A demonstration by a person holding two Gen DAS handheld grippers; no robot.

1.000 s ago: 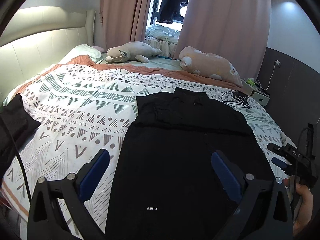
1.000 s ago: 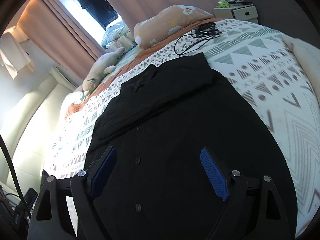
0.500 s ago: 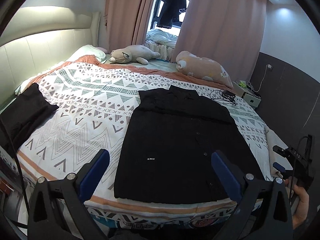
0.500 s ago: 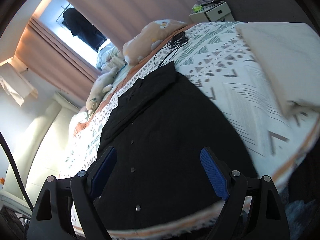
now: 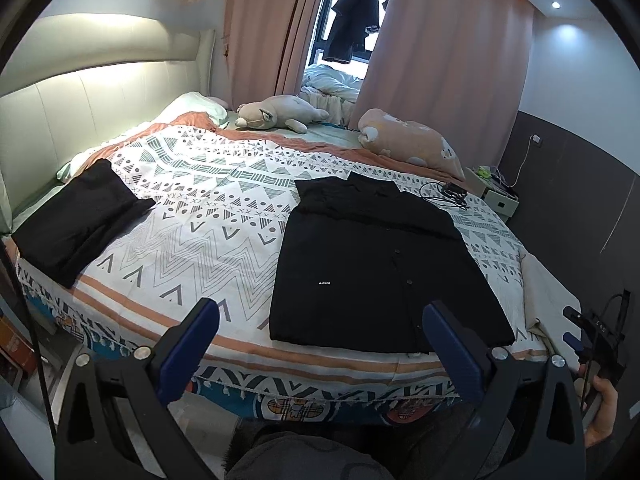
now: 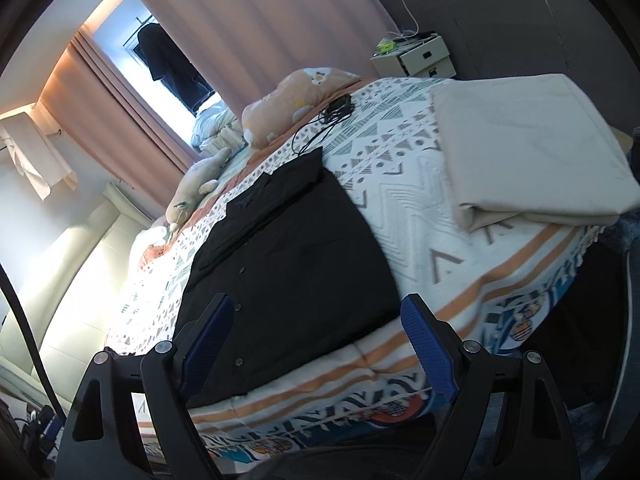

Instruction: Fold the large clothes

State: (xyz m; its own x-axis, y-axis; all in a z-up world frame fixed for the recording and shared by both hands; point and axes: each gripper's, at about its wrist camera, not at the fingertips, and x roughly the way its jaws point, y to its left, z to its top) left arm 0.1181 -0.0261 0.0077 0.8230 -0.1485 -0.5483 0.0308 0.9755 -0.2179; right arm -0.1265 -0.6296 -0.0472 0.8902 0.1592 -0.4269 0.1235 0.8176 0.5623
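Bed [image 5: 248, 344]: covered by a white spread with grey triangle and zigzag pattern, orange stripes along its near edge, a colourful fringed border hanging below.

Black shirt [image 5: 380, 264]: the large garment, buttoned down the front, lying flat on the bed with its hem at the near edge and its collar toward the far side. The sleeves appear folded in across the chest. A small white logo shows on one front panel.

Folded black garment [image 5: 76, 220]: a neat dark stack on the bed, well apart from the black shirt, off to the left of the left wrist view, near the padded headboard [image 5: 80, 96].

Folded beige cloth [image 6: 528, 148]: a thick pale bundle on the bed corner on the other side of the black shirt.

Grey plush toy [image 5: 276, 114] and peach plush toy [image 5: 408, 144]: both lying along the far side of the bed, before the pink curtains [image 5: 440, 60].

Dark jacket [image 5: 354, 16]: hanging in the window gap between the curtains.

Black cable [image 5: 448, 194]: a loose tangle on the spread just beyond the shirt's collar.

Bedside cabinet [image 6: 420, 58]: small, white, against the dark wall.

Left claw [image 5: 320, 340]: blue-padded fingers spread wide, nothing between them, off the near edge of the bed.

Right claw [image 6: 316, 336]: likewise spread wide and empty, short of the shirt's hem; a hand [image 5: 604, 408] grips its handle.
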